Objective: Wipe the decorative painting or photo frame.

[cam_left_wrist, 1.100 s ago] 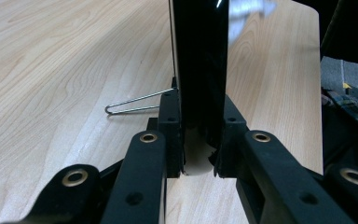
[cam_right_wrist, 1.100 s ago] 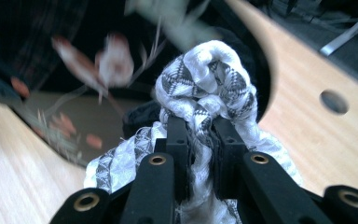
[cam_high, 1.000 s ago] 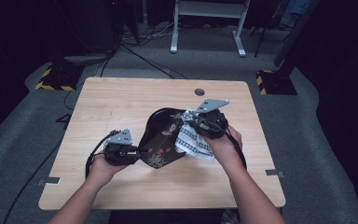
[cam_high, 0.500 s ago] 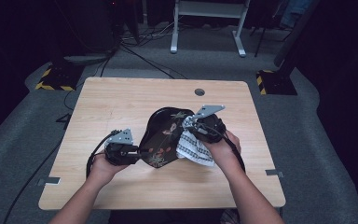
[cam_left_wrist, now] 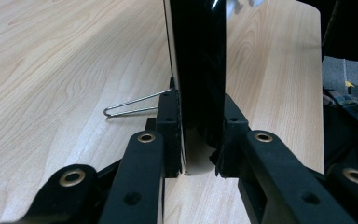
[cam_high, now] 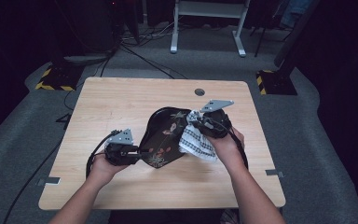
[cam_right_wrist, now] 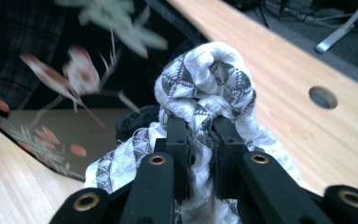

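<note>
A black lacquered tray (cam_high: 164, 133) with a painted flower pattern is held tilted above the wooden table (cam_high: 121, 102). My left gripper (cam_high: 142, 154) is shut on its near-left rim. In the left gripper view the tray's edge (cam_left_wrist: 198, 70) stands upright between the jaws of that gripper (cam_left_wrist: 199, 140). My right gripper (cam_high: 193, 122) is shut on a bunched white cloth with a black pattern (cam_high: 196, 142), which lies against the tray's right side. In the right gripper view the cloth (cam_right_wrist: 209, 84) bulges past the jaws of that gripper (cam_right_wrist: 201, 135), with the tray's flowers (cam_right_wrist: 74, 70) blurred behind it.
A thin wire loop (cam_left_wrist: 130, 105) lies on the table just beside the left jaw. A round cable hole (cam_high: 199, 92) sits near the table's far edge. Beyond the table are a white frame's legs (cam_high: 205, 28) and floor cables.
The right gripper has shifted slightly back and forth over the tray's right side with the cloth. The left gripper and the tray have stayed put.
</note>
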Tool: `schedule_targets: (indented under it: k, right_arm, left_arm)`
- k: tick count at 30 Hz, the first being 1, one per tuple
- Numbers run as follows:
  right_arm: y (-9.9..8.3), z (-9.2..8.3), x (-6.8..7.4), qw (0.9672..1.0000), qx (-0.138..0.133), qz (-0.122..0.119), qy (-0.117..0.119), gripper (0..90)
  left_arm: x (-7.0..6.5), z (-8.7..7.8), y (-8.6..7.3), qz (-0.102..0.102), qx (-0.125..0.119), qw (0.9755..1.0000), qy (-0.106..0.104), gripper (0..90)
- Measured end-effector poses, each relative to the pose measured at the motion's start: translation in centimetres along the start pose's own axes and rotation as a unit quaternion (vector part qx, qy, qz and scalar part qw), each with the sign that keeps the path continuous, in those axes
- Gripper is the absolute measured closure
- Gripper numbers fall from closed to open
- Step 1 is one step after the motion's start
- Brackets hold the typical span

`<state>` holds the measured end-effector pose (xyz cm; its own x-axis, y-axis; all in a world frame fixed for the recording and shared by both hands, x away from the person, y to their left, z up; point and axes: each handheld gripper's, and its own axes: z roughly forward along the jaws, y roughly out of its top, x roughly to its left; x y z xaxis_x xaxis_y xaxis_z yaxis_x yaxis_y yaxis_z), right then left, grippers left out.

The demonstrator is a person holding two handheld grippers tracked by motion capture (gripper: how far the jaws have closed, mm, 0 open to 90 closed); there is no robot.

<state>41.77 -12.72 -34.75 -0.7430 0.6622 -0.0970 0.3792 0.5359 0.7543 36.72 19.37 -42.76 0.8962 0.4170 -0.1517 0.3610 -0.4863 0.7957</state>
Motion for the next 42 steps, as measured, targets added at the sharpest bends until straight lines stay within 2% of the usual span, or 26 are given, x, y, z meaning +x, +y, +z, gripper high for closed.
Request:
schedule_targets:
  k: [8,16,18,25,26,29,32,38,42]
  right_arm:
    - [-1.4,1.3,0.6,0.9996,0.025,0.001,0.011,80.2]
    - [-2.0,2.6,2.6,0.9984,0.046,-0.027,0.022,80.1]
    - [-1.7,2.5,2.7,0.9984,0.041,-0.03,0.023,80.0]
    - [1.3,0.4,3.0,0.9988,0.003,-0.045,0.021,80.0]
    - [1.3,0.4,3.0,0.9988,0.003,-0.045,0.021,80.0]
    - [2.4,-0.5,3.5,0.9982,-0.022,-0.048,0.028,79.9]
    - [2.4,-0.2,4.1,0.9976,-0.019,-0.057,0.033,79.9]
    - [1.2,1.4,5.0,0.996,0.014,-0.072,0.051,79.9]
    - [1.9,0.9,5.2,0.996,0.005,-0.075,0.048,79.9]
  left_arm:
    - [0.0,0.0,0.0,0.001,0.0,1.0,-0.001,76.2]
    - [0.0,0.0,-0.1,0.001,0.0,1.0,0.001,76.2]
    - [0.0,0.0,-0.1,0.001,0.0,1.0,0.002,76.2]
    - [-0.1,0.0,-0.1,0.003,0.001,1.0,0.002,76.2]
    - [-0.1,0.0,-0.1,0.003,0.001,1.0,0.002,76.3]
    - [0.0,0.0,-0.1,0.004,0.001,1.0,0.001,76.5]
    - [-0.1,0.0,-0.1,0.002,0.001,1.0,0.002,76.5]
    - [-0.1,0.0,-0.1,0.002,0.001,1.0,0.002,76.5]
    - [-0.1,0.0,-0.1,0.004,0.002,1.0,0.004,76.5]
